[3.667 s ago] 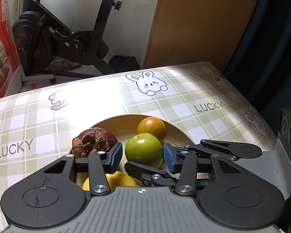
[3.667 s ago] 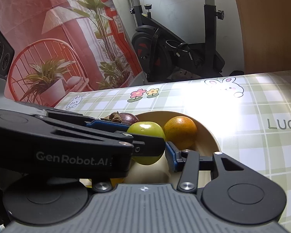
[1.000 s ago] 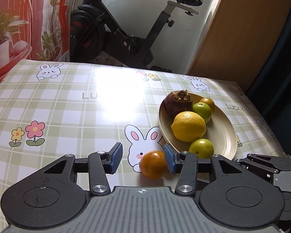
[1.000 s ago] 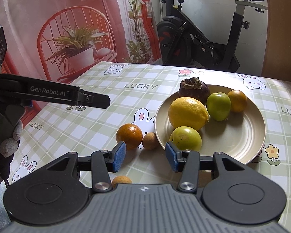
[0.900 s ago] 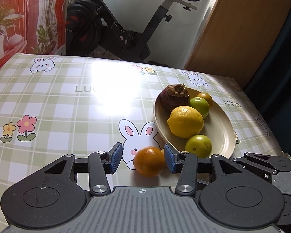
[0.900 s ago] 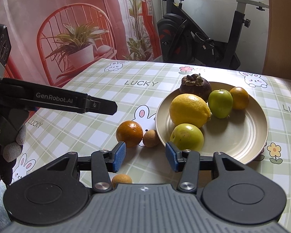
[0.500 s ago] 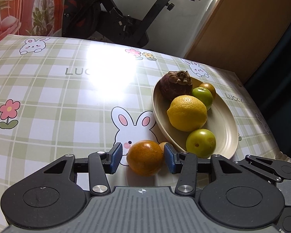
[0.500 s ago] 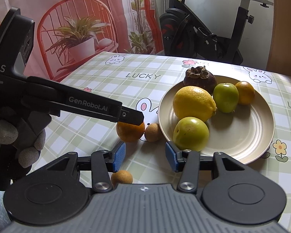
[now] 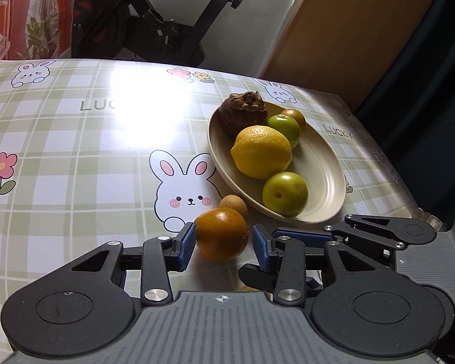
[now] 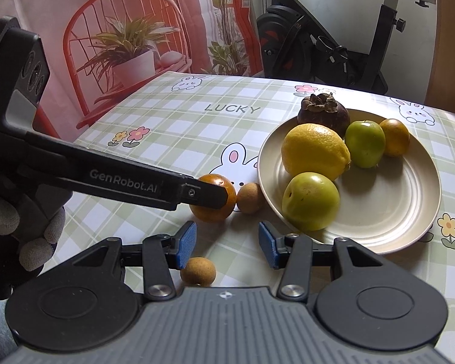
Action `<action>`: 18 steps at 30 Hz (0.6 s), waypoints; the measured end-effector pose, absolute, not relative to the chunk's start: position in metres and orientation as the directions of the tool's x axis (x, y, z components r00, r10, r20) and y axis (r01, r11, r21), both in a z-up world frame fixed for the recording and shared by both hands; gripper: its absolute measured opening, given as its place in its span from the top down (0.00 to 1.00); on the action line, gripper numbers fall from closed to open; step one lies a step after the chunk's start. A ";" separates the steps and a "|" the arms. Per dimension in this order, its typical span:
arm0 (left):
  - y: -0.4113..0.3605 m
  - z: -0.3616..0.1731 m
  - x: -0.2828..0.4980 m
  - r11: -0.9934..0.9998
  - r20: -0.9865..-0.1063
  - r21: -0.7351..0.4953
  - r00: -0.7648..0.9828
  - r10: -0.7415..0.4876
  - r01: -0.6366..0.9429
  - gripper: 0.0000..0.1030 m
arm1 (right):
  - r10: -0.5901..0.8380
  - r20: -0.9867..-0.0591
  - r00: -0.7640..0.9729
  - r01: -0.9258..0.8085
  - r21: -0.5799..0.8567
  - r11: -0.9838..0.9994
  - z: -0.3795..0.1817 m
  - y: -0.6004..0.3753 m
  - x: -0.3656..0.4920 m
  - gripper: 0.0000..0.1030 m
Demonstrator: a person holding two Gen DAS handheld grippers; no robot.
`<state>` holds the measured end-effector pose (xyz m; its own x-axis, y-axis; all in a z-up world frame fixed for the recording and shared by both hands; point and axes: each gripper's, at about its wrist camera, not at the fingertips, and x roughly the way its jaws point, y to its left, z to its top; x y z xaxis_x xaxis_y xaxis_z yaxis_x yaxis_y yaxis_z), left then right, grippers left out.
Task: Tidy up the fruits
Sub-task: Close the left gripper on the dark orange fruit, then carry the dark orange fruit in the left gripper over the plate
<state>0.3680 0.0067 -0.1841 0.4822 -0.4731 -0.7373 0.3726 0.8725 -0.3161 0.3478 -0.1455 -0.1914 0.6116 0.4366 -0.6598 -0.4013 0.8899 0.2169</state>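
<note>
- Fingers of the left gripper point(image 9: 223, 241) straddle the loose orange point(image 9: 221, 234) on the tablecloth point(image 9: 75, 157); the jaws have just been closing, with the orange between them. The left pad point(image 9: 187, 244) appears to touch the peel, while a sliver of gap shows at the right pad point(image 9: 260, 247), so a firm grip cannot be confirmed from this angle.
- Right gripper point(image 10: 226, 244): blue pads apart, nothing between them, hovering over bare cloth just short of the plate point(image 10: 409, 221).
- Plate contents: a lemon point(image 10: 315, 151), two green fruits point(image 10: 311, 201) point(image 10: 365, 143), a small orange point(image 10: 394, 137) and a dark mangosteen point(image 10: 324, 115).
- Fruit off the plate: the loose orange, near the plate's rim; a small brown longan point(image 10: 251, 197) between the orange and the rim, touching or nearly touching the orange; a second longan point(image 10: 198, 271) close under the right gripper's left finger.
- Step in hand, as judged: gathering the stray fruit onto the plate, with the loose orange being taken first.
- Next move calls for: completing the squeeze on the orange's widest part, lifting it straight up clear of the neighbouring longan, then carrying it over the rim to the free area at the plate's near right. The round, smooth orange may roll out if pinched off-centre.
- Remaining afterwards: both longans.
</note>
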 end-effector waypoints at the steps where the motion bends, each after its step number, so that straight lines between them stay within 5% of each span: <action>1: 0.006 -0.184 0.367 0.869 -0.737 -0.319 0.477 -0.479 0.380 0.58 | 0.438 -0.661 0.609 -0.403 0.217 0.889 -0.192 -0.145 0.348 0.52; 18: 0.000 -0.182 0.359 0.832 -0.722 -0.359 0.438 -0.535 0.424 0.60 | 0.432 -0.678 0.595 -0.423 0.192 0.885 -0.198 -0.138 0.353 0.52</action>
